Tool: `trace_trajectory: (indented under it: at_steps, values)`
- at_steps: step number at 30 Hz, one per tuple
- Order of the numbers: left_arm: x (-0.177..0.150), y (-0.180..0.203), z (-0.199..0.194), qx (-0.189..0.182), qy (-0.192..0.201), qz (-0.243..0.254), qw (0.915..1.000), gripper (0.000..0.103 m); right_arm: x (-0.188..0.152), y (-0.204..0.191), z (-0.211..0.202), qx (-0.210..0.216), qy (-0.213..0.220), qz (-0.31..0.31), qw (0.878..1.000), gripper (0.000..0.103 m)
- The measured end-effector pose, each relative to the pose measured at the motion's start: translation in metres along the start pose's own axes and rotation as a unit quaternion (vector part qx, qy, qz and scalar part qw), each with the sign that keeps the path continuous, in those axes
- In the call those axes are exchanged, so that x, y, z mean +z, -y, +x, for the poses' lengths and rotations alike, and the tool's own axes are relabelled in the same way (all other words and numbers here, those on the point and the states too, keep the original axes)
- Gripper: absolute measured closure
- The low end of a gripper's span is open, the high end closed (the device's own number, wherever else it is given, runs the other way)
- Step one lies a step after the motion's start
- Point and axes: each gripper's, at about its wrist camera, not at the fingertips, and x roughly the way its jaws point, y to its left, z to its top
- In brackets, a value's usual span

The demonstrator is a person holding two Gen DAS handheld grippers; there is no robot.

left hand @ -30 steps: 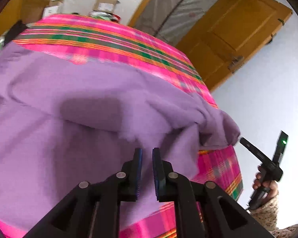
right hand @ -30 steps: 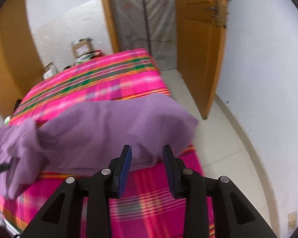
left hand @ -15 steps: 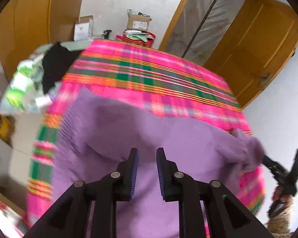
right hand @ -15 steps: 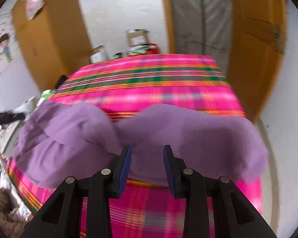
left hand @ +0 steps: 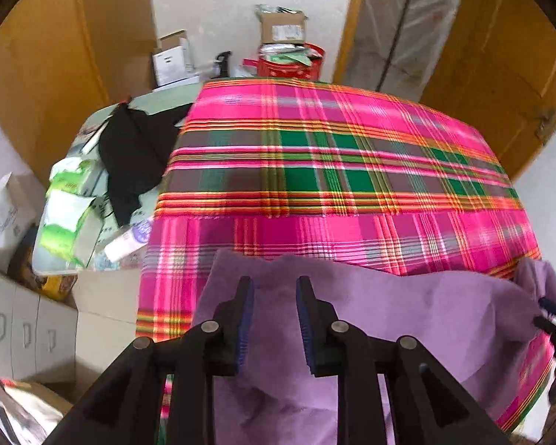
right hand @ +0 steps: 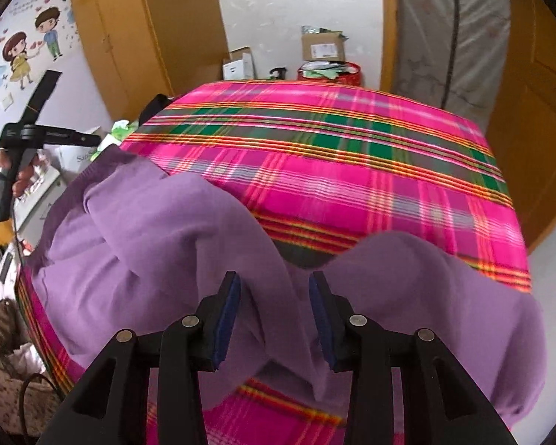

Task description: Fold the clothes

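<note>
Along the near edge of the plaid bedspread [right hand: 352, 170], the soft, limp purple sweater [right hand: 159, 244] is lying bunched, best pinched at its hem corners, while left gripper [left hand: 274, 319] and right gripper [right hand: 274, 319] are both opening, empty.

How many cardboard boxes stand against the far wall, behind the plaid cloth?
2. One brown cardboard box sits on top of the red tub; one white open box stands to its left. Others may be hidden behind the cloth.
</note>
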Motion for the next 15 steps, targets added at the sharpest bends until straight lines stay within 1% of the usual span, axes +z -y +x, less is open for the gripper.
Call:
trace_trajectory:
  at_steps: [2, 4, 5, 6, 7, 8, 9, 12, 15]
  values:
    - [0.002, 0.006, 0.006, 0.011, -0.002, 0.026, 0.9996, 0.079, 0.007, -0.003, 0.008, 0.013, -0.007, -0.010, 1.000, 0.063]
    - [0.001, 0.016, 0.016, 0.041, -0.006, 0.069, 0.9967, 0.078, 0.016, -0.010, 0.017, 0.023, -0.014, -0.029, 0.999, 0.062]
    - [0.000, 0.021, 0.021, 0.058, -0.008, 0.092, 0.9941, 0.078, 0.021, -0.014, 0.021, 0.031, -0.018, -0.040, 0.999, 0.058]
    - [0.000, 0.027, 0.026, 0.074, -0.010, 0.114, 0.9906, 0.078, 0.026, -0.019, 0.026, 0.044, -0.022, -0.052, 0.997, 0.052]
    - [-0.001, 0.032, 0.031, 0.090, -0.012, 0.137, 0.9864, 0.078, 0.030, -0.022, 0.032, 0.057, -0.027, -0.061, 0.996, 0.042]
    - [-0.001, 0.033, 0.035, 0.093, -0.015, 0.146, 0.9849, 0.078, 0.032, -0.024, 0.036, 0.067, -0.031, -0.064, 0.995, 0.042]
    - [0.000, 0.033, 0.038, 0.092, -0.020, 0.149, 0.9844, 0.078, 0.034, -0.025, 0.041, 0.068, -0.038, -0.067, 0.995, 0.042]
    - [0.001, 0.031, 0.048, 0.089, -0.034, 0.157, 0.9830, 0.078, 0.039, -0.022, 0.056, 0.060, -0.053, -0.070, 0.994, 0.041]
    - [0.003, 0.031, 0.052, 0.098, -0.037, 0.174, 0.9792, 0.078, 0.042, -0.015, 0.064, 0.064, -0.064, -0.060, 0.994, 0.041]
